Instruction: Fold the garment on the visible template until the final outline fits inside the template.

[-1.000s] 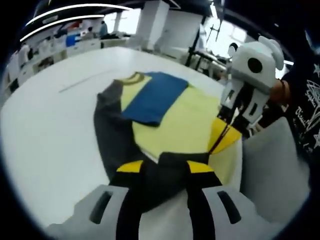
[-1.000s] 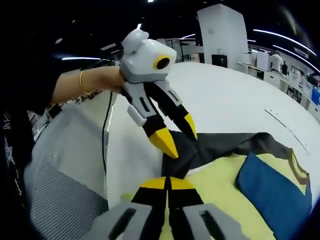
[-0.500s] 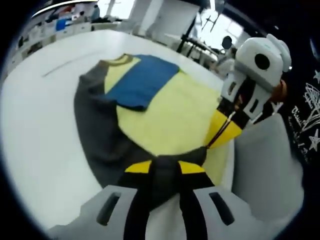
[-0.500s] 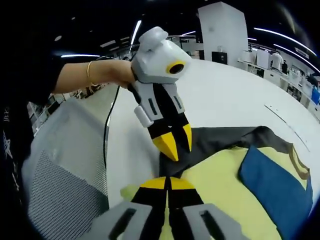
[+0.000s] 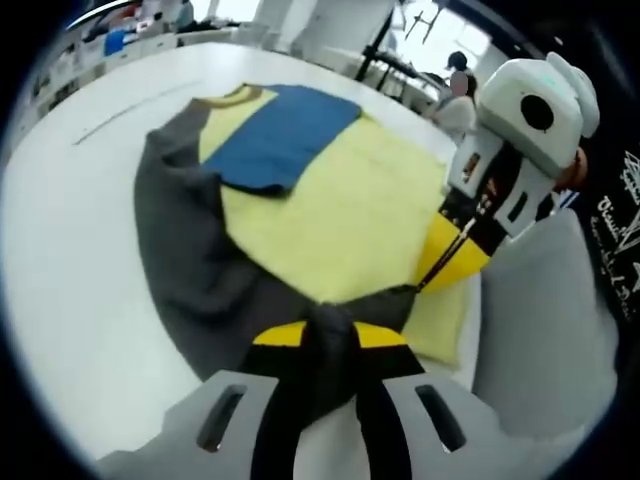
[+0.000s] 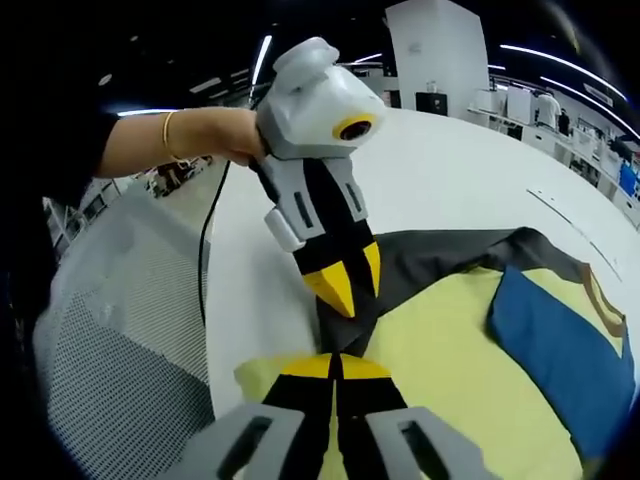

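Fingers of left gripper (image 5: 330,335) and right gripper (image 6: 338,368) pinch garment (image 5: 200,270) hem.

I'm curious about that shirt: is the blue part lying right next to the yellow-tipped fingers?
No, the blue panel lies at the far collar end of the garment, away from the left gripper pinching the dark hem.

Setting: large open-plan lab or workshop hall, indoors. Broad white table (image 6: 450,190) as work surface. Dark ceiling with long strip lights (image 6: 262,58) at 12 o'clock in the right gripper view. White square pillar (image 6: 432,55) at 1 o'clock, rows of benches (image 6: 560,135) with people standing at 2 o'clock. Left gripper view: bright windows (image 5: 440,25) at 12–1 o'clock, benches with clutter (image 5: 130,25) at 11 o'clock
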`<move>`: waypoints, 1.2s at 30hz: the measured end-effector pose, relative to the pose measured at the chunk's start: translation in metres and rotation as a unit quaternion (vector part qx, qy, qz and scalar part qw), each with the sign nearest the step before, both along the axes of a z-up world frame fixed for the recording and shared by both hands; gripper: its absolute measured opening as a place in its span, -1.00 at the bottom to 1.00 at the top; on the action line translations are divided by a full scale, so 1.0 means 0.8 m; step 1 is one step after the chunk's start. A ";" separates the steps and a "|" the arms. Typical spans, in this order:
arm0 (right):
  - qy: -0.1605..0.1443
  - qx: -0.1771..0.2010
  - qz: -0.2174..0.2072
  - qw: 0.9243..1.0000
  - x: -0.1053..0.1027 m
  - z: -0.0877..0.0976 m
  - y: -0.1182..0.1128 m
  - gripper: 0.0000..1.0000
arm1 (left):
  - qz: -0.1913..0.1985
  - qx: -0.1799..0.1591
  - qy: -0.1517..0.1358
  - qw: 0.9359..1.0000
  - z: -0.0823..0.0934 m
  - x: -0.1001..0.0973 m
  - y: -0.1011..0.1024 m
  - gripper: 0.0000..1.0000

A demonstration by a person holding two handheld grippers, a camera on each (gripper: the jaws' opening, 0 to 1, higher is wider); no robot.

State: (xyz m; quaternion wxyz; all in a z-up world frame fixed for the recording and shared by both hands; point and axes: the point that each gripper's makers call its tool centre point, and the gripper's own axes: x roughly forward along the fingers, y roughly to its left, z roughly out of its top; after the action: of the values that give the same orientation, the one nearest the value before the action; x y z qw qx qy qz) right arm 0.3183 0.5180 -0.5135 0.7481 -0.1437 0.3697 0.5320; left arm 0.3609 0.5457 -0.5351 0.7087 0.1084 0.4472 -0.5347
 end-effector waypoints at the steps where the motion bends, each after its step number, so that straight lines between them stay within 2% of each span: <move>1: 0.003 -0.001 -0.002 1.000 0.000 -0.002 -0.001 -1.00 | 0.000 0.000 -0.001 1.000 0.000 0.000 0.000 -0.77; 9: 0.021 0.003 -0.026 0.999 0.002 -0.011 -0.005 -1.00 | 0.019 0.001 -0.019 1.000 -0.001 0.007 -0.002 -0.92; 13: 0.036 0.012 -0.052 0.998 0.004 -0.011 -0.007 -1.00 | 0.024 -0.010 -0.039 0.999 0.008 0.009 -0.004 -0.98; 17: 0.047 0.026 -0.083 0.995 0.011 -0.006 -0.011 -1.00 | 0.047 -0.029 -0.059 0.997 0.023 0.018 -0.003 -1.00; 20: 0.044 0.029 -0.095 0.994 0.015 -0.002 -0.014 -0.86 | 0.063 -0.039 -0.073 0.995 0.031 0.025 -0.001 -1.00; 29: 0.045 0.038 -0.135 0.989 0.024 0.007 -0.025 -0.42 | 0.123 -0.074 -0.124 0.982 0.065 0.055 0.001 -1.00; 34: 0.049 0.039 -0.150 0.987 0.027 0.007 -0.032 -0.35 | 0.167 -0.079 -0.163 0.969 0.083 0.080 0.012 -1.00; 36: 0.050 0.038 -0.153 0.986 0.027 0.007 -0.034 -0.35 | 0.173 -0.075 -0.175 0.966 0.086 0.084 0.017 -1.00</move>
State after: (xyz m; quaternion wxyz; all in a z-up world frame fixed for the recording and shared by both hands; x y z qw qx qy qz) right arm 0.3396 0.4906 -0.5079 0.8063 -0.0304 0.4038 0.4311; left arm 0.4284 0.5592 -0.4663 0.8639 0.0675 0.2868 -0.4085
